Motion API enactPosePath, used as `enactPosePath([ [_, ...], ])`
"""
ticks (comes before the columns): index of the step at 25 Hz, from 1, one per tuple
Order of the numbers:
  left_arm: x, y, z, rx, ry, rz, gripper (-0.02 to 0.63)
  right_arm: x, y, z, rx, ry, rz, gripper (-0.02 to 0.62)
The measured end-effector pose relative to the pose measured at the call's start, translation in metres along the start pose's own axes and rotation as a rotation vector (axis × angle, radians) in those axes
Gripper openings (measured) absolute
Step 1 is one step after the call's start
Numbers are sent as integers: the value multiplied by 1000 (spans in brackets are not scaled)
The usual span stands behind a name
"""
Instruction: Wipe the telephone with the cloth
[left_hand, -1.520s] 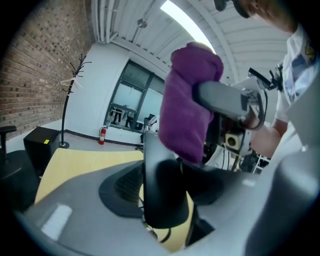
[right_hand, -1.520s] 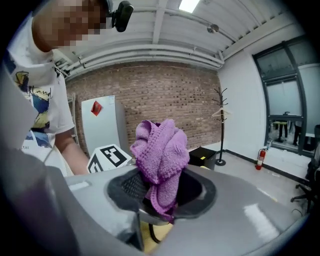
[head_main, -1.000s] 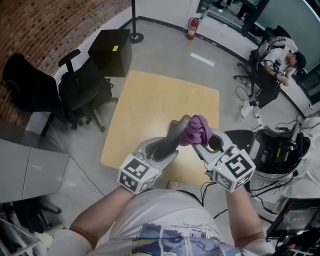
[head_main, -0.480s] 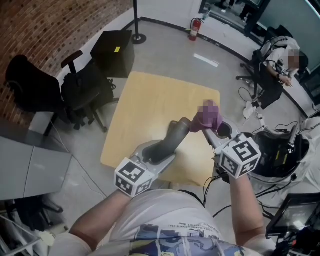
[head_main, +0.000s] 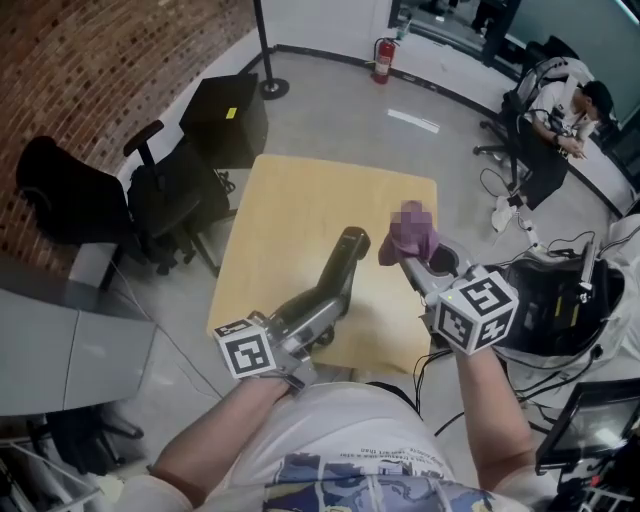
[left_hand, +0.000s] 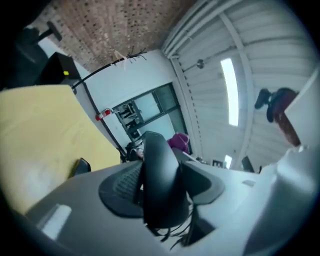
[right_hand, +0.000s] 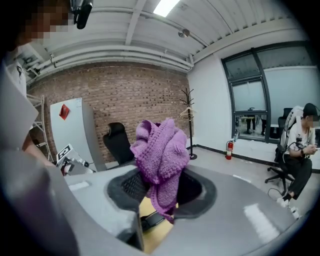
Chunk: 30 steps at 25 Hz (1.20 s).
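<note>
Table (head_main: 300, 205) in yellow wood fills the middle of the head view, with a black office chair (head_main: 165, 195) and a black cabinet (head_main: 225, 118) off its left side. Left gripper (head_main: 318, 308) is held over the near table edge, jaws clamped on the lower end of the dark telephone handset (head_main: 340, 262), which slants up and away above the tabletop. Right gripper (head_main: 418, 268) is pinched tight on a bunched purple knit cloth (head_main: 412, 245). The cloth sits just right of the handset's far end, with a small gap showing between them.
</note>
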<state>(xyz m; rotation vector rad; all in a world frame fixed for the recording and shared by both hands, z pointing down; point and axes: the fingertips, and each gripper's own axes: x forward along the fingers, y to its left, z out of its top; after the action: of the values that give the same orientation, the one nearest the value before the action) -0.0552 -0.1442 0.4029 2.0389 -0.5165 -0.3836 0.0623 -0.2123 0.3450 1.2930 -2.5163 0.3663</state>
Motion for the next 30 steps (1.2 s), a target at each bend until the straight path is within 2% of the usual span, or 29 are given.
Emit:
enactPosePath([
  [5, 6, -12, 3, -244, -96, -144, 249, 10, 20, -15, 2, 35, 46, 121],
  [8, 9, -19, 2, -311, -111, -204, 249, 14, 34, -19, -25, 46, 71, 121],
  [15, 12, -25, -1, -370, -124, -239, 249, 10, 64, -24, -102, 53, 115, 121],
  [21, 15, -31, -1, -424, -140, -303, 249, 2, 90, -27, -201, 59, 176, 121],
  [30, 14, -31, 3, -464, -151, -337, 249, -12, 119, -38, -371, 78, 230, 121],
])
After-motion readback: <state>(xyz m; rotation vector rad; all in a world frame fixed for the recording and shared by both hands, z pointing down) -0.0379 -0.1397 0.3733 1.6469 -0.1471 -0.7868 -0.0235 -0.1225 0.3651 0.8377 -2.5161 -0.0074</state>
